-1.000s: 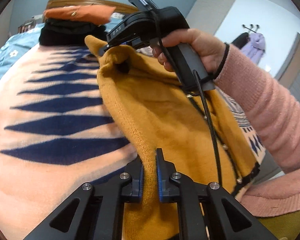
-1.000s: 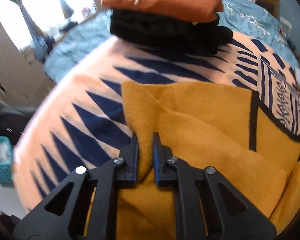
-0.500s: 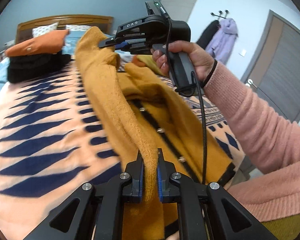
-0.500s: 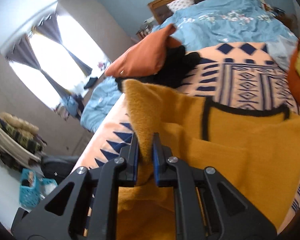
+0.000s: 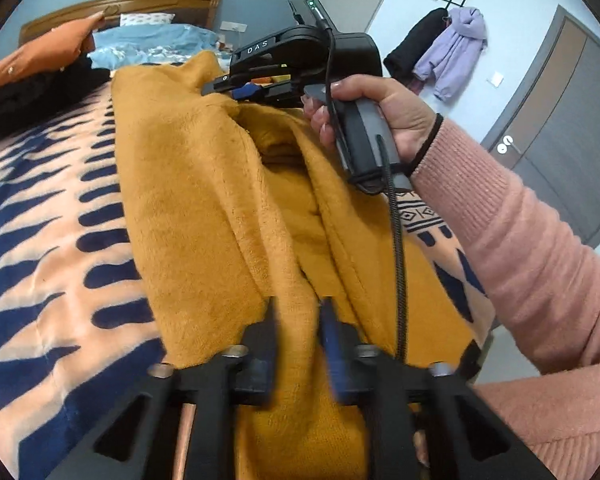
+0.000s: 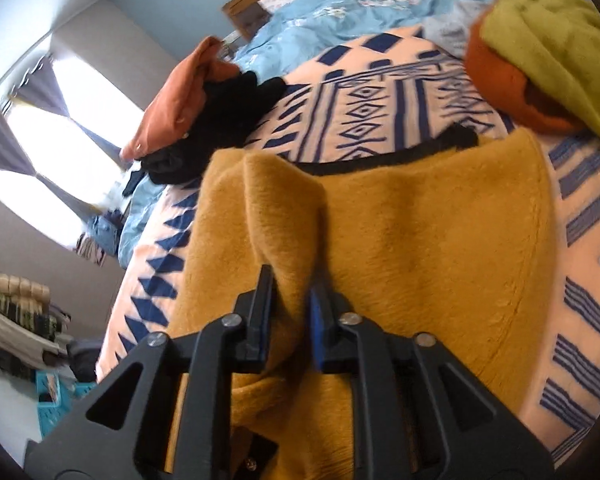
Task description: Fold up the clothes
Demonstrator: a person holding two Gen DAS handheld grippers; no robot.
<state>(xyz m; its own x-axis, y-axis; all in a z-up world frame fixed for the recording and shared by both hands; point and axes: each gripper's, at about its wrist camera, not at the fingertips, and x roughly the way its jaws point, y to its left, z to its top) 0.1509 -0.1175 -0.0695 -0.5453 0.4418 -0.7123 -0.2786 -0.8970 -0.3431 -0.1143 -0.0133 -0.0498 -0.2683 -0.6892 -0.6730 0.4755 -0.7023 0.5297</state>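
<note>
A mustard-yellow knit cardigan [image 5: 204, 200] with black trim lies partly folded on a peach and navy patterned blanket [image 5: 40, 240]. My left gripper [image 5: 300, 312] has its jaws slightly parted with a fold of the cardigan between them. My right gripper [image 6: 291, 286] also holds a bunched fold of the cardigan [image 6: 420, 240] between slightly parted jaws. In the left wrist view the right gripper [image 5: 236, 90] is at the cardigan's far top edge, held by a hand in a pink sleeve.
A folded stack of an orange garment [image 6: 172, 108] on black clothes [image 6: 224, 116] sits at the blanket's far side. An orange and olive-green pile [image 6: 540, 48] lies at the right. A blue duvet [image 6: 360, 4] and a headboard are behind. A door and hung coats [image 5: 452, 40] are to the right.
Both grippers lowered the lifted cardigan toward the blanket, so it now lies spread and doubled over. Both pairs of jaws have parted a little from their tight pinch.
</note>
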